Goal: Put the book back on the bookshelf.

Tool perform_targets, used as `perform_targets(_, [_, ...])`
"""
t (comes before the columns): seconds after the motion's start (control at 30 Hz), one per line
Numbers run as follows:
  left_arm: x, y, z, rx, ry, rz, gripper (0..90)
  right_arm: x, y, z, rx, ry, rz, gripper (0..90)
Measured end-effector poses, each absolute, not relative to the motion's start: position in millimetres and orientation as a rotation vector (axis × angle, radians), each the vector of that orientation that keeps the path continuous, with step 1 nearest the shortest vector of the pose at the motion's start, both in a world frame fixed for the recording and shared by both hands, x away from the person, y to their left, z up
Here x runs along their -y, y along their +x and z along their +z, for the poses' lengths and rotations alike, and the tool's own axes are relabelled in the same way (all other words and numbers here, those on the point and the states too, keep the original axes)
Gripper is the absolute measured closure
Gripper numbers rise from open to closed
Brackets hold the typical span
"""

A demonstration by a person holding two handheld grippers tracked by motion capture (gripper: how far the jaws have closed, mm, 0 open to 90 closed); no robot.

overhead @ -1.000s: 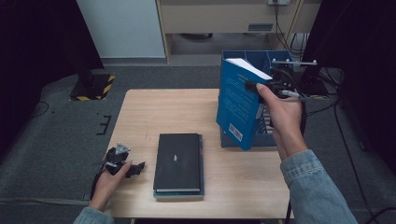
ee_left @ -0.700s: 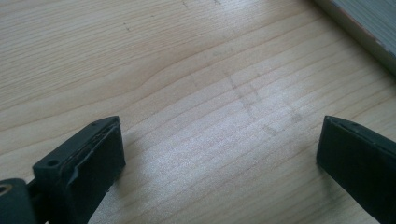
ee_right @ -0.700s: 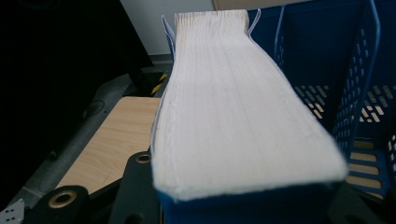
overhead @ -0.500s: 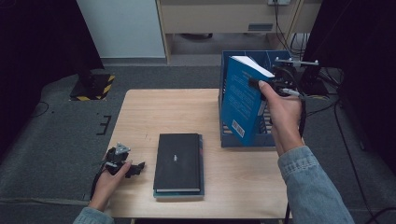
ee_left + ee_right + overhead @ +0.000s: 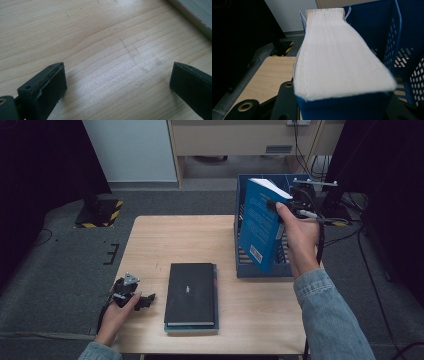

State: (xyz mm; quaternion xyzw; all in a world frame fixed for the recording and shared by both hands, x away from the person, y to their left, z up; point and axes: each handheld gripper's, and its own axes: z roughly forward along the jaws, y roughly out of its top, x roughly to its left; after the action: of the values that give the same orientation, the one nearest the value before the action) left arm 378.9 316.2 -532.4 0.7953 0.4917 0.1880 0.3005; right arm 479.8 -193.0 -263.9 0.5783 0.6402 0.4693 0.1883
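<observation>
A thick blue book (image 5: 257, 227) hangs upright and tilted over the front of a blue slatted file rack (image 5: 265, 270) at the table's right edge. My right gripper (image 5: 279, 206) is shut on its upper part, one jaw on each cover. In the right gripper view the book's white page edge (image 5: 337, 50) runs away from the jaws toward the blue rack (image 5: 397, 37). My left gripper (image 5: 144, 299) rests open near the table's front left corner, with bare wood (image 5: 117, 70) between its jaws.
A black book (image 5: 190, 292) lies flat on a second book at the front middle of the wooden table (image 5: 165, 240); its corner (image 5: 195, 17) shows in the left gripper view. Cables and dark stands sit behind the rack. Grey floor surrounds the table.
The right hand has carried the blue book slightly to the right and back, over the rack's front. The left hand and its gripper have not moved.
</observation>
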Motion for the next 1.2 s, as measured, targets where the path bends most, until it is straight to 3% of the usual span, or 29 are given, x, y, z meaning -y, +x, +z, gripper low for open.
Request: perform_targets(1.2, [-316,379,-532,-1.296,2.116,0.490,0.0,179,491,-264,-1.829,1.607,1.301,60.5])
